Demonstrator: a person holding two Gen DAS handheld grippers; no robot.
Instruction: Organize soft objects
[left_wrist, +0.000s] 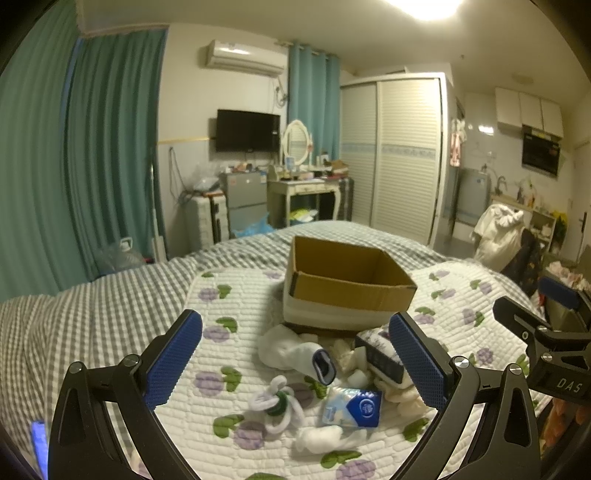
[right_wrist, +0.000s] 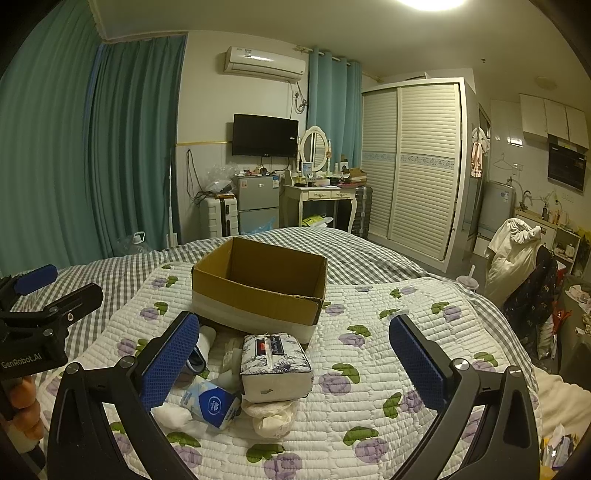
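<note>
**Both grippers open above the pile on the bed**

We see the left gripper (left_wrist: 295, 362) held with its 2 blue-padded fingers spread wide, nothing between them. The right gripper (right_wrist: 295, 362) is the same: jaws wide apart, empty.

A cardboard box (left_wrist: 347, 282) sits open on the floral quilt (left_wrist: 229, 295), which lies over the grey checked bed (left_wrist: 92, 295). We cannot see anything inside the box from either view.

The soft things lie in a loose pile on the quilt just in front of the box:
- a white sock with a blue cuff (left_wrist: 295, 350), near the box's front left corner in the left view
- a tissue pack with a dark floral print (right_wrist: 275, 363), just in front of the box, resting on a cream cloth (right_wrist: 273, 415)
- a small blue-and-white tissue packet (right_wrist: 212, 402), touching the floral pack's left side
- a white looped cord with a green piece (left_wrist: 275, 404), left of the packet in the left view
- a white wad (left_wrist: 321, 437), nearest the cameras

In the left view, the right gripper's body shows at the right edge, well clear of the pile.
</note>
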